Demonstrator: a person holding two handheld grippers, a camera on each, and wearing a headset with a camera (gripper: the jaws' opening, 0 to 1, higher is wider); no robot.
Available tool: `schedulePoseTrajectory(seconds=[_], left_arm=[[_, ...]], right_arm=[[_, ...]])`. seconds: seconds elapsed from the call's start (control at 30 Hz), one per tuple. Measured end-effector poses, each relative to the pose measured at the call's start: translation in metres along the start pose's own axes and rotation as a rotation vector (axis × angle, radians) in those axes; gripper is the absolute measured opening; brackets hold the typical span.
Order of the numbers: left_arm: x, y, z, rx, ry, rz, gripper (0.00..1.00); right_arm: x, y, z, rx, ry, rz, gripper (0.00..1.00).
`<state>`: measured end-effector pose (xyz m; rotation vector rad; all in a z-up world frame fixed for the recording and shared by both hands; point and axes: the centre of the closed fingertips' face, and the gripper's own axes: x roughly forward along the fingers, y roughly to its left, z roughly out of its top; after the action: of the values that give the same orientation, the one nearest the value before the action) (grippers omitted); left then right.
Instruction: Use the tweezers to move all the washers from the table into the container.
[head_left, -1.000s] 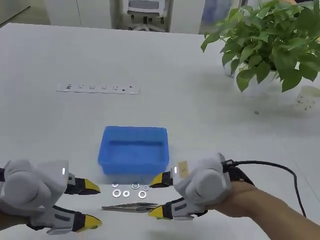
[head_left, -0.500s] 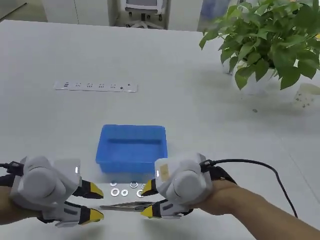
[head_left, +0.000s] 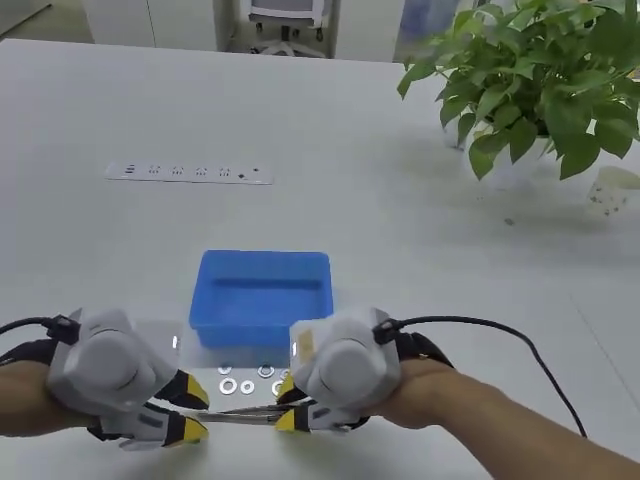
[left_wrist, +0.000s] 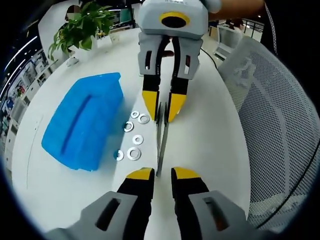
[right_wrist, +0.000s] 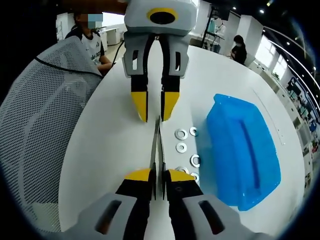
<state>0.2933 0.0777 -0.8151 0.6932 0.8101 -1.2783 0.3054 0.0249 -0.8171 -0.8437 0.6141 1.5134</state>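
Tweezers pickup step: tweezers (left_wrist: 161, 145) flat on the table (head_left: 400, 200) near its front edge, right tongs (right_wrist: 158, 176) pinching the wide end, left tongs (left_wrist: 162, 175) slightly spread astride the tip. Washers (head_left: 247, 385) lie beside the blue container (head_left: 262, 290). Next: lift level, then aim the tips

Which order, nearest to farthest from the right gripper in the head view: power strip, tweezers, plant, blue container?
1. tweezers, right beside the right gripper.
2. blue container, just beyond.
3. power strip, far left.
4. plant, far right corner.
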Motion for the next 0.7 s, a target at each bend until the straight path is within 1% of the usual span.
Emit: schedulePoseTrajectory(seconds=[0.03, 0.07, 0.1, 0.33, 0.43, 0.7], left_arm=[[0.0012, -0.0012, -0.0016, 0.002, 0.011, -0.006, 0.16], [0.0005, -0.0001, 0.0004, 0.026, 0.002, 0.0, 0.15], [-0.0006, -0.0009, -0.0017, 0.004, 0.009, 0.001, 0.14], [-0.001, 0.0013, -0.0008, 0.014, 0.007, 0.005, 0.09], [-0.0006, 0.0035, -0.0005, 0.006, 0.01, 0.007, 0.07], [0.0002, 0.0038, 0.0003, 0.009, 0.007, 0.008, 0.06]], right_arm=[[0.0004, 0.0002, 0.0004, -0.001, 0.0, 0.001, 0.12], [0.0005, 0.0003, 0.0, 0.0, 0.004, 0.001, 0.12], [0.0007, 0.0003, 0.0001, 0.001, 0.003, 0.001, 0.12], [0.0002, 0.0012, 0.0005, 0.006, -0.002, 0.002, 0.11], [0.0002, 0.0017, 0.0005, 0.007, -0.003, 0.003, 0.11], [0.0002, 0.0023, 0.0004, 0.007, -0.005, 0.005, 0.11]])
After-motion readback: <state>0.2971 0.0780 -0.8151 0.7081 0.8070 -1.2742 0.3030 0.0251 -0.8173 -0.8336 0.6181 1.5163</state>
